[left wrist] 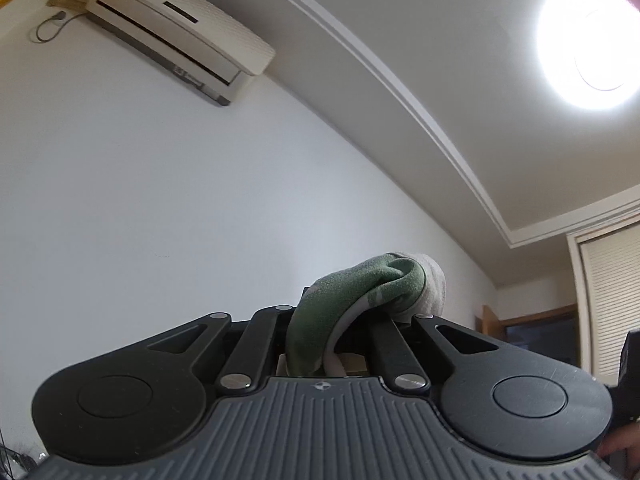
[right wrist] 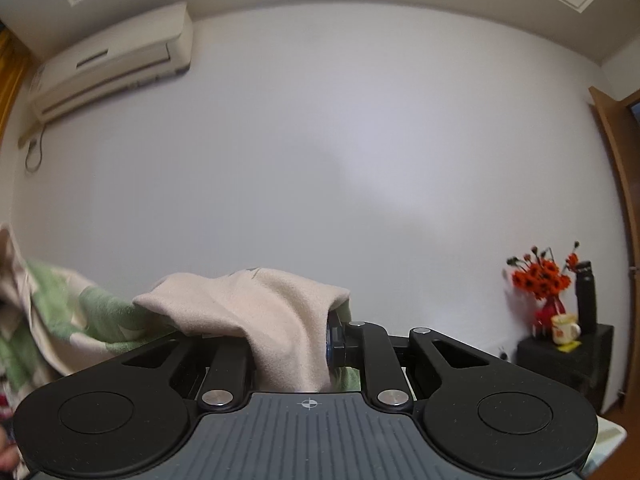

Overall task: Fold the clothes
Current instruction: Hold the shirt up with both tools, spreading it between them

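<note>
Here the cloth (left wrist: 360,296) is soft and fuzzy, green on one side and pale cream on the other. In the left wrist view a small bunch of it humps up over the tip of the left gripper (left wrist: 352,332), with the green side facing the camera and a grey-white edge curling behind. It hangs down between the black arms of the claw. The claw looks pinched closed on that bunch, but the fingertips are hidden under the cloth.

In the right wrist view the cloth (right wrist: 256,304) shows its cream side. It lies draped over the tip of the right gripper (right wrist: 320,340) and falls down the middle, between the black arms. That claw looks squeezed on the cloth too. Its tips are covered, so how tight it is cannot be seen. From there the cloth runs off to the left edge of the picture, where green and cream patches show. So the long way of the cloth goes sideways, from the right claw out to the left.

Both claws point up, toward the wall and the top of the room, and the cloth is held up in the air.

Behind is a plain white wall (right wrist: 320,160). An air conditioner (left wrist: 180,28) sits high on it. A bright round lamp (left wrist: 592,48) shines on the ceiling. Low on the right stands a dark cabinet (right wrist: 560,360) with red flowers (right wrist: 540,276), a cup (right wrist: 564,328) and a black bottle (right wrist: 586,296) on top.
</note>
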Motion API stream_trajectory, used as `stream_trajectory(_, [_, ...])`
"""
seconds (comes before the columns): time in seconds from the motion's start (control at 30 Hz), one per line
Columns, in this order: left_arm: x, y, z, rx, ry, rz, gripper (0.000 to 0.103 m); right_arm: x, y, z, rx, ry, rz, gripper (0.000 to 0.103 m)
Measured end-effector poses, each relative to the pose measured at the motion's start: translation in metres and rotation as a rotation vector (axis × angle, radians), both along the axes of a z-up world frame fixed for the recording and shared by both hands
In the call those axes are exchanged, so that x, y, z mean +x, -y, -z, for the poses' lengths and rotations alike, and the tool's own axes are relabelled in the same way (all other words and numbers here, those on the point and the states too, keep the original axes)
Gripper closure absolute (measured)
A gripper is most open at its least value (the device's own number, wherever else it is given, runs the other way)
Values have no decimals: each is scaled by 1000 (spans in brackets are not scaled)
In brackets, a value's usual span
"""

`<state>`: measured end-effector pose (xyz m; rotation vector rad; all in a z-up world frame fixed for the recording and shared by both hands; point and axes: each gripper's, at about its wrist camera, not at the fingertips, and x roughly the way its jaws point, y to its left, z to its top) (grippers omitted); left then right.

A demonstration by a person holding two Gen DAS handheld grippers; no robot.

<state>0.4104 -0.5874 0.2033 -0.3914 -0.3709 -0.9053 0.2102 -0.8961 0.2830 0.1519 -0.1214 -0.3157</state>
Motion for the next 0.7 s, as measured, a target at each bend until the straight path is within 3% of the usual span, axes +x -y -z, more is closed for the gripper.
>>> stream_trajectory(0.17, [23,18,1,-18,-20,-59,97,40,35,-11,-80,-14,-53,88])
stream_trajectory(0.3, [50,75,14,21,-66,-115,97,80,66,3,-71,-48,-84,88])
stream_trajectory(0.5, [104,223,48,142,-113,-255,97,174,186,62,11,-162,-121,88])
stream_trajectory(0.63, [168,331,76,270,-254,-338,97,252,276,115,54,-265,-128,88])
stream_trajectory(0.7, [205,385,102,378,-330,-389,97,296,319,149,56,-323,-136,88])
